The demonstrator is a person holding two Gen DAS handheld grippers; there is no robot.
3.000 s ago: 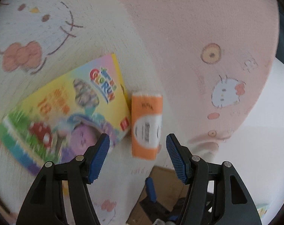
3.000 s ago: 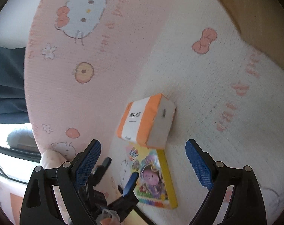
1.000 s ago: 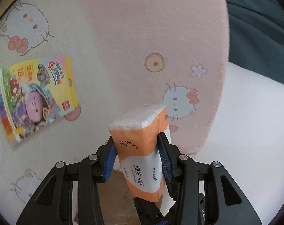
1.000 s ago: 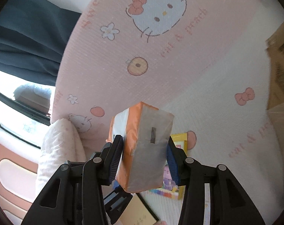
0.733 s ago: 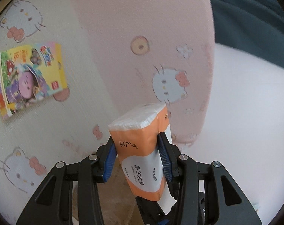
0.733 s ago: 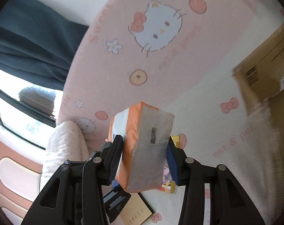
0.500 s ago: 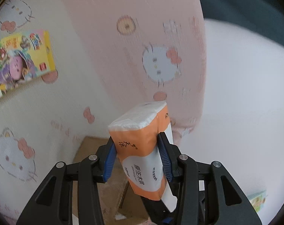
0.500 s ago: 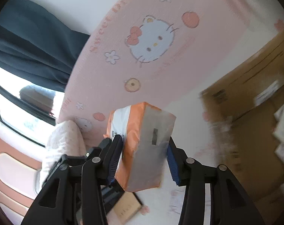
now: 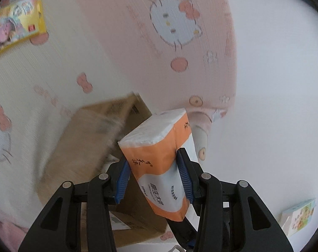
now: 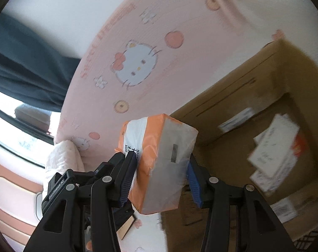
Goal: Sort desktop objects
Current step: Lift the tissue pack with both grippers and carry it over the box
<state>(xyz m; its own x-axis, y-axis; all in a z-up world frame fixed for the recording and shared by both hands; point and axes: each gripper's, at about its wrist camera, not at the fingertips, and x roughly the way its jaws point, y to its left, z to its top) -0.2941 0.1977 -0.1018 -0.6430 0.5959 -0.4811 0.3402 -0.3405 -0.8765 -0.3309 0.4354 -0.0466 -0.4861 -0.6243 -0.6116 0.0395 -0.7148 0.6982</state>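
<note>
An orange and white tissue pack point(image 9: 159, 159) hangs in the air, clamped by both grippers at once. My left gripper point(image 9: 152, 168) is shut on its lower half, the blue pads pressing its two sides. In the right wrist view the same tissue pack point(image 10: 163, 159) sits between the pads of my right gripper point(image 10: 161, 168), also shut on it. An open cardboard box point(image 10: 242, 96) lies just right of the pack, with white packages point(image 10: 272, 153) inside. The same cardboard box point(image 9: 91, 138) shows blurred behind the pack in the left wrist view. A colourful picture box point(image 9: 16, 25) lies far off at the upper left.
Everything rests on a pink and white cartoon-cat mat point(image 9: 179, 42). A small pastel box point(image 9: 298, 216) stands on the white surface at the lower right. A dark curtain point(image 10: 22, 63) and a window point(image 10: 22, 138) are at the left, beside a white pillow point(image 10: 62, 159).
Both grippers have carried the tissue pack away from the picture box, which slid to the upper left. The cardboard box has come into view beside and under the pack.
</note>
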